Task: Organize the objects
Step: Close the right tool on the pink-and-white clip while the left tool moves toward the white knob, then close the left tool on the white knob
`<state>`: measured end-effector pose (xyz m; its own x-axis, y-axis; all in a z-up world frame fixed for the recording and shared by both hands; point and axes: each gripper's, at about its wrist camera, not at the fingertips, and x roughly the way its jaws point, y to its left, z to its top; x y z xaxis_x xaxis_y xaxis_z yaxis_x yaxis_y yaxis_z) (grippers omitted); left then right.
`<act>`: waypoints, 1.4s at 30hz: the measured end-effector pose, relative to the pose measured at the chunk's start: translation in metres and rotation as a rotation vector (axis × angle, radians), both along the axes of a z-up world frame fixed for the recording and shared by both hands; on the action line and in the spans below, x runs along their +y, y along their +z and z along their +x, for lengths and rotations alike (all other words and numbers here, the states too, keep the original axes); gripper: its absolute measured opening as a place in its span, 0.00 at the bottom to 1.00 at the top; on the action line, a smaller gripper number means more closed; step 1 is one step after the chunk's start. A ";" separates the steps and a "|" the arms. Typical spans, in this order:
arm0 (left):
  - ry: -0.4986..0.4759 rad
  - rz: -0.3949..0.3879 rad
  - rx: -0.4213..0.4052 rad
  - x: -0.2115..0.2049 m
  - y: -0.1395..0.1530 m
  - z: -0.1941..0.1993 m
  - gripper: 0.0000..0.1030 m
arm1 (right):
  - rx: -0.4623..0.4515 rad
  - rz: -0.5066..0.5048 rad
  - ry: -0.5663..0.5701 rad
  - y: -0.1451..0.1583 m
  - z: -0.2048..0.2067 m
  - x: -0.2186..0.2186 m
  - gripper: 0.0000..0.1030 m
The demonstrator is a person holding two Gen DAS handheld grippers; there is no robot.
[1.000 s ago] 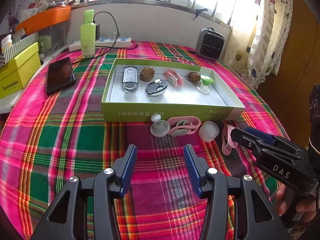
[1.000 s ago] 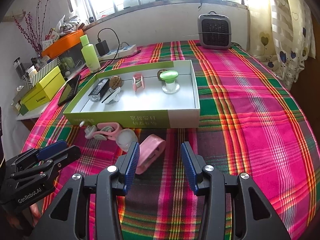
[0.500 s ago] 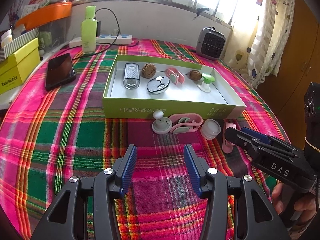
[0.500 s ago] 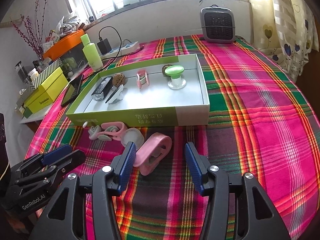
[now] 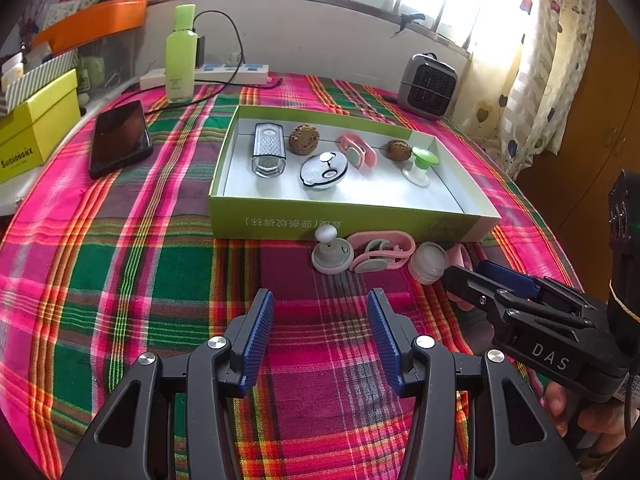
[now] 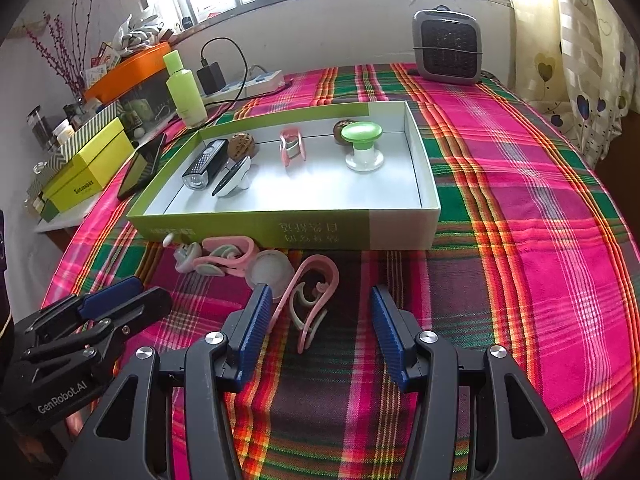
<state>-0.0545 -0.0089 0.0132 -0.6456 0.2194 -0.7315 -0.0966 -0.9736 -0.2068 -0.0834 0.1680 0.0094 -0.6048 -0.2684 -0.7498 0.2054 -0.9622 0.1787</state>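
A pink clip point(image 6: 320, 261) lies on the plaid cloth between the fingers of my right gripper point(image 6: 319, 300), which stands open. Its left fingertip point(image 6: 260, 300) is close to the clip and the right one is well apart. Beside the clip sit a translucent cap point(image 6: 268, 270), a second pink clip point(image 6: 228, 258) and a white knob point(image 6: 186, 256), all in front of the green box point(image 6: 260, 228). The box holds a bike light, two walnuts, a pink clip and a green knob. My left gripper point(image 5: 320, 308) hovers open over bare cloth, short of the white knob point(image 5: 332, 252).
A black phone point(image 5: 120, 140), a green bottle point(image 5: 180, 56) and a power strip point(image 5: 224, 72) lie at the back left, and a small grey heater point(image 5: 428, 84) at the back right. A yellow box point(image 5: 36, 128) stands off the table's left edge. A person's hand holds the right gripper point(image 5: 464, 272).
My right gripper has moved forward and its jaws have widened, so the pink clip now lies between its fingers. The left gripper has stayed in place, still open.
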 end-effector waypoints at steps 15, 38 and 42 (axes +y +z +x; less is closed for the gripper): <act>0.004 0.025 -0.017 -0.001 0.000 -0.020 0.46 | 0.023 0.054 0.020 0.003 0.003 -0.002 0.24; 0.057 0.036 -0.033 -0.006 -0.003 -0.039 0.40 | 0.015 0.040 0.011 0.001 0.004 0.007 0.24; 0.072 0.036 -0.035 -0.006 -0.003 -0.039 0.39 | 0.015 0.038 0.011 0.001 0.004 0.008 0.24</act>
<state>-0.0931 -0.0150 0.0105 -0.6347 0.2001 -0.7464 -0.0188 -0.9696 -0.2440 -0.0789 0.1758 0.0108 -0.6130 -0.2462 -0.7507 0.2181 -0.9660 0.1387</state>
